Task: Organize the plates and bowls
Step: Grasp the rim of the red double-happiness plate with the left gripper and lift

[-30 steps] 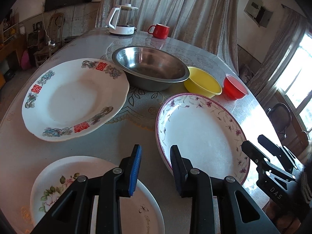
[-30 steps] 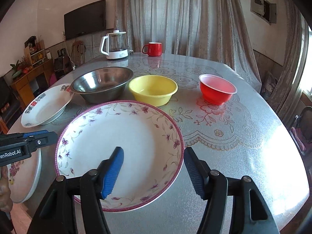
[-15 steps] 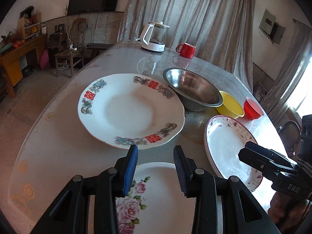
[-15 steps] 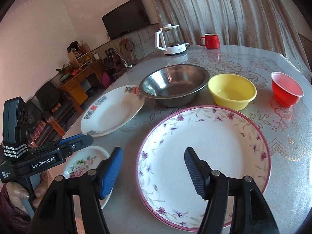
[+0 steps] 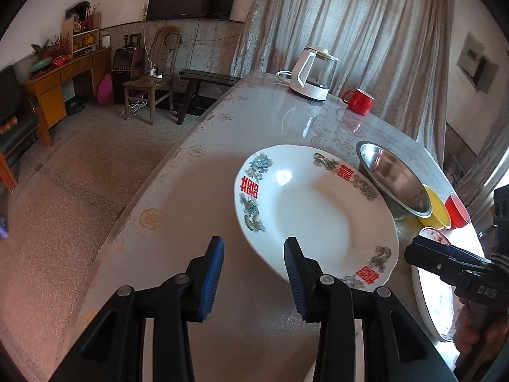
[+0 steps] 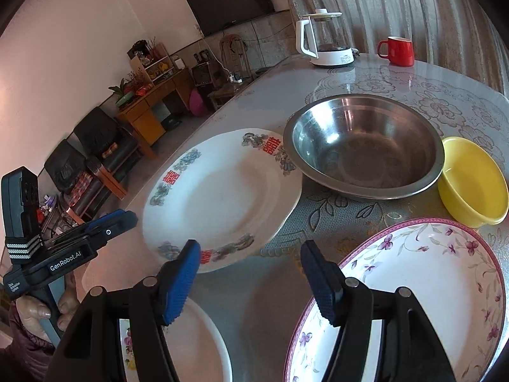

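Grey curtains hang behind a round worktop (image 6: 375, 254) under a clear cover with a lace pattern. At the far left of the right wrist view, a hand (image 6: 38, 313) holds the left gripper (image 6: 127, 218) over the worktop's left edge; in the left wrist view that gripper (image 5: 254, 256) has nothing between its jaws, which have just been opening, with the near rim of the white plate with red characters (image 5: 315, 216) just past the right fingertip. In the right wrist view this plate (image 6: 222, 197) sits left of centre, its far right rim touching or just under the lip of the steel bowl (image 6: 362, 146). Below it, at the bottom edge, lies a white plate with pink flowers (image 6: 194, 340) under the right gripper (image 6: 251, 267), whose jaws stand apart and empty. Right of the steel bowl sits a yellow bowl (image 6: 474, 181). A purple-flowered plate (image 6: 420, 289) fills the lower right. At the far edge stand a glass kettle (image 6: 327, 38) and a red mug (image 6: 399, 51).
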`<state>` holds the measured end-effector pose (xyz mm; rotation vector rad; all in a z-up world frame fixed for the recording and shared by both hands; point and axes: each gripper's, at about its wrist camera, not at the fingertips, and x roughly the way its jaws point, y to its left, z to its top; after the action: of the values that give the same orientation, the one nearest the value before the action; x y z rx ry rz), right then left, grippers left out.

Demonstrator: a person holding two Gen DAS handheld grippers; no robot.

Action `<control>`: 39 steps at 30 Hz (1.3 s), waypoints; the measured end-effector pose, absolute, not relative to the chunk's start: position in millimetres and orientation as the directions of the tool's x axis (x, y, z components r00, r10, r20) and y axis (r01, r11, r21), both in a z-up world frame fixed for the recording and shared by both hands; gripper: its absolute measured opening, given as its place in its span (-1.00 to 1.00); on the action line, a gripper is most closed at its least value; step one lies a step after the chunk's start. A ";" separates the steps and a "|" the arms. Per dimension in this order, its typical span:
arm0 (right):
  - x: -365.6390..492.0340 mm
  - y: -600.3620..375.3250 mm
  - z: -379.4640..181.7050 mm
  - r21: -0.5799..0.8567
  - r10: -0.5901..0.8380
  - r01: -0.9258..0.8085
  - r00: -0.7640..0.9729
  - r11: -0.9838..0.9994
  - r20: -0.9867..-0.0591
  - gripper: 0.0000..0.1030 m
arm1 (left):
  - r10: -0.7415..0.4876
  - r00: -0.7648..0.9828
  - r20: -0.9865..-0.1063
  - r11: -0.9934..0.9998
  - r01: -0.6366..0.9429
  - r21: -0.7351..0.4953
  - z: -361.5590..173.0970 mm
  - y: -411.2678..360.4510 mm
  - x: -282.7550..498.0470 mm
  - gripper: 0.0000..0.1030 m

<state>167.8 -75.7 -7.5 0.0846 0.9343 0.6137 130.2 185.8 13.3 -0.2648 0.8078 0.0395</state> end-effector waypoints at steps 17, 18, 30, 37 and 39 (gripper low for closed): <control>219.7 -46.6 -28.2 0.311 0.502 -0.456 0.391 0.834 -0.771 0.29 | -0.157 0.648 -0.746 0.949 -0.112 -0.296 -14.6 201.3 203.6 -0.23; 221.1 -45.3 -28.9 0.310 0.501 -0.457 0.389 0.834 -0.773 0.29 | -0.171 0.644 -0.746 0.944 -0.111 -0.311 -16.2 202.1 208.3 -0.25; 227.3 -31.7 -33.5 0.240 0.448 -0.475 0.395 0.847 -0.802 0.13 | -0.222 0.625 -0.749 0.937 -0.077 -0.341 -24.0 199.1 207.2 -0.49; 229.8 -16.3 -36.2 0.137 0.370 -0.509 0.391 0.850 -0.843 0.16 | -0.218 0.610 -0.762 0.960 -0.008 -0.281 -23.4 183.6 191.1 -0.29; 230.1 -15.2 -37.1 0.133 0.369 -0.515 0.388 0.847 -0.845 0.17 | -0.224 0.609 -0.761 0.954 -0.021 -0.298 -23.1 183.1 194.7 -0.16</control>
<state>230.1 -15.2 -37.1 -0.1596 1.0291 0.5649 194.7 183.1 -23.1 -0.2911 0.9114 -0.1191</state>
